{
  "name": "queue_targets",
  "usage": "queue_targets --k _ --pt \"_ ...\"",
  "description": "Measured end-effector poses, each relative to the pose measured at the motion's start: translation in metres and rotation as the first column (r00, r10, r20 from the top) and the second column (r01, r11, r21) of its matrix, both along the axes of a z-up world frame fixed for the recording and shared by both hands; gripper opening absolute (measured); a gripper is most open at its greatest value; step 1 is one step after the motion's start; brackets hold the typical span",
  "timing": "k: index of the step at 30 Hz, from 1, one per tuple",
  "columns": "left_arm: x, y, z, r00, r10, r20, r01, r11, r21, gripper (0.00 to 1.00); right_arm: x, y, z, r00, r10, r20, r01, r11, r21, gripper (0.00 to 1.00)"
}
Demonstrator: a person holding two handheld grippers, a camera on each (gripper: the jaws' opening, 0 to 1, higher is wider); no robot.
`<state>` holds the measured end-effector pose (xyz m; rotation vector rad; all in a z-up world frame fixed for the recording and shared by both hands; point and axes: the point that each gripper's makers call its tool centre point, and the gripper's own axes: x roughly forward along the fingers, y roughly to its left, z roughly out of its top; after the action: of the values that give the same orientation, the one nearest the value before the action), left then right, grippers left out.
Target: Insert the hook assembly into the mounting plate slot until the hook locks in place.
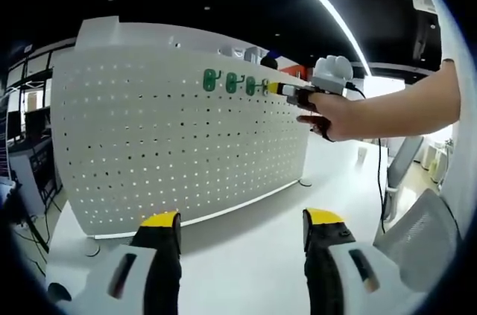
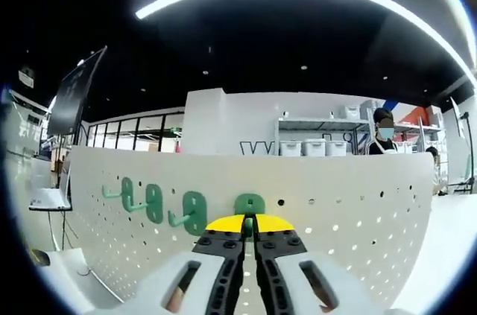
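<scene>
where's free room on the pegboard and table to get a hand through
The pegboard is bare across its lower and left stretches, and the white table in front of it lies open. It is crowded along the top edge: the green hooks sit in a row, with the right hand-held gripper at their right end.

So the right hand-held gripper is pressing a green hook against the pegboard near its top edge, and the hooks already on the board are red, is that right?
Not quite: the hooks already on the white pegboard are green, not red, as the right gripper view shows. The rest holds: the right hand-held gripper, jaws closed, presses a green hook against the board near its top edge.
</scene>
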<state>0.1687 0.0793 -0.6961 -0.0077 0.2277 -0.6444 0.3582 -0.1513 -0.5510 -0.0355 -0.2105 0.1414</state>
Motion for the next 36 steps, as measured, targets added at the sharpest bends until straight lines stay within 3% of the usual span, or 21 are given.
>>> queue_targets --k 3,5,10,13,15,29,36 --pt "0.0 0.0 -0.001 1.0 -0.002 -0.003 0.002 1.0 0.003 0.68 0.0 0.0 -0.003 1.0 0.013 -0.007 -0.013 1.0 0.011 0.02" --pt "0.0 0.0 -0.001 1.0 -0.002 -0.002 0.002 1.0 0.002 0.68 0.001 0.001 -0.011 0.998 0.025 -0.051 -0.025 1.0 0.001 0.04" --pt "0.0 -0.002 0.0 1.0 -0.005 -0.001 0.005 1.0 0.0 0.68 -0.003 -0.002 -0.011 0.999 0.032 -0.042 -0.03 0.998 0.049 0.17" --pt "-0.001 -0.003 -0.001 1.0 -0.008 -0.004 0.008 1.0 0.005 0.68 -0.002 -0.002 -0.013 0.998 0.041 -0.05 -0.038 0.998 0.049 0.2" --pt "-0.001 -0.003 -0.001 1.0 -0.008 -0.003 0.008 1.0 0.002 0.68 -0.001 -0.002 -0.015 0.997 0.048 -0.059 -0.044 0.997 0.068 0.29" --pt "0.0 -0.002 -0.001 1.0 -0.007 -0.002 0.007 1.0 0.003 0.69 -0.012 0.01 -0.021 0.989 0.136 -0.059 -0.135 0.991 0.015 0.56" --pt "0.0 -0.005 0.0 1.0 -0.015 0.002 0.015 1.0 0.004 0.7 -0.013 0.013 -0.023 0.986 0.152 -0.069 -0.154 0.988 -0.014 0.56"
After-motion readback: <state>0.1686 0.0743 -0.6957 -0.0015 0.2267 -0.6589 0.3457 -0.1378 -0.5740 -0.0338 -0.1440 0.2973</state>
